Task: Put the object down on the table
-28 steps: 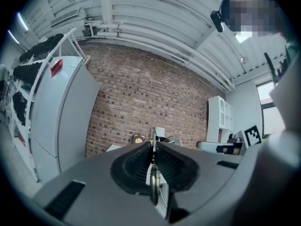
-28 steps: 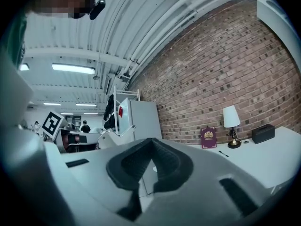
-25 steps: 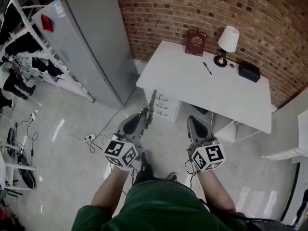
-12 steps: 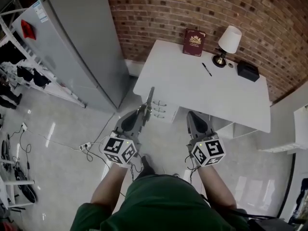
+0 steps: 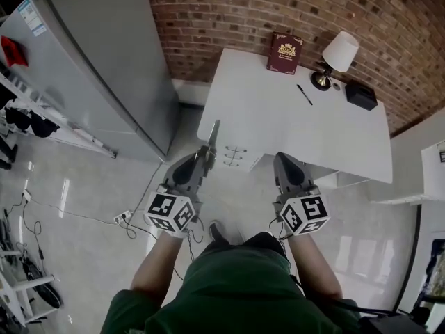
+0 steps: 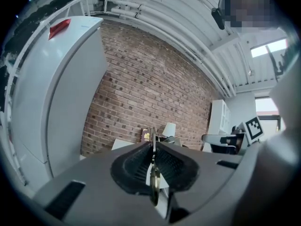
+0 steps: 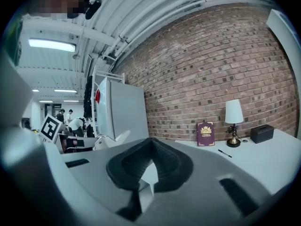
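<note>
My left gripper (image 5: 203, 152) is shut on a thin, flat metal object (image 5: 213, 133) that sticks out past its tips toward the near edge of the white table (image 5: 271, 117). In the left gripper view the object (image 6: 153, 175) stands edge-on between the black pads (image 6: 136, 166), pinched at the gripper's tips (image 6: 153, 144). My right gripper (image 5: 286, 160) is shut with nothing in it, held beside the left one just short of the table. Its pads (image 7: 167, 166) meet at the tip of the gripper (image 7: 150, 139). Both are above the floor in front of the table.
At the back of the table are a dark red book (image 5: 285, 53), a lamp with a white shade (image 5: 339, 53), a pen (image 5: 304, 94) and a black box (image 5: 361, 94). A grey fridge (image 5: 90, 61) stands to the left, with a brick wall (image 5: 278, 5) behind. Drawers (image 5: 236, 157) sit under the table.
The table has come nearer and more central in the head view. Both grippers keep the same pose, the left one still holding the metal object.
</note>
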`<state>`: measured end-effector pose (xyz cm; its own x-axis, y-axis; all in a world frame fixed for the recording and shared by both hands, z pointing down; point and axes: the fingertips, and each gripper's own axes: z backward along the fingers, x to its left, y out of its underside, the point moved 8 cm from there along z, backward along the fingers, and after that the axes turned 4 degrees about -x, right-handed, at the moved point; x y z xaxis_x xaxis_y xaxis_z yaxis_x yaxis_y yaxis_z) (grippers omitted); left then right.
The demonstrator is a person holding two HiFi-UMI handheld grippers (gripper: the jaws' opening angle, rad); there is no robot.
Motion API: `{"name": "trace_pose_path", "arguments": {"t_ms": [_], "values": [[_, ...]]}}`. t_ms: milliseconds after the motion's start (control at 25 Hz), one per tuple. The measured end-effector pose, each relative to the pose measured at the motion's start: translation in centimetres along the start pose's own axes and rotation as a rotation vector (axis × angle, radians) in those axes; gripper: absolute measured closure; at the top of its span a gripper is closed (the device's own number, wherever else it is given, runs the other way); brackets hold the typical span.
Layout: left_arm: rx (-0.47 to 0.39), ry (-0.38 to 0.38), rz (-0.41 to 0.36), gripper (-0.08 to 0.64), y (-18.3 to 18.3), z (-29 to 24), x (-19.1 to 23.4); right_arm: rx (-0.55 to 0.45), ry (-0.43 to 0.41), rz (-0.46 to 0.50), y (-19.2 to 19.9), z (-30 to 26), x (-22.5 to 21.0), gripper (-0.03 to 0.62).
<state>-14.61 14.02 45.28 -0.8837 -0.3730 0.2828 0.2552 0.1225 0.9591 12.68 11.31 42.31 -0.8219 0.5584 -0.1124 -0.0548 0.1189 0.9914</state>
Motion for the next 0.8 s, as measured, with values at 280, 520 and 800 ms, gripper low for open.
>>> {"name": "trace_pose_path", "arguments": {"t_ms": [280,520,800], "values": [[0.025,-0.004,0.045,0.537,1.2,-2.4,2.9,0.057,-0.004,0.024,1.0,-3.3,0.1,0.59],[0.049,-0.037,0.03,0.537,1.6,-4.7,3.7,0.069,-0.051,-0.036,2.9,-7.5,-2.0,0.59],[0.063,-0.099,-0.022,0.537,-0.3,-8.7,5.4,0.036,-0.161,-0.064,1.6,-15.0,-4.2,0.589]]}}
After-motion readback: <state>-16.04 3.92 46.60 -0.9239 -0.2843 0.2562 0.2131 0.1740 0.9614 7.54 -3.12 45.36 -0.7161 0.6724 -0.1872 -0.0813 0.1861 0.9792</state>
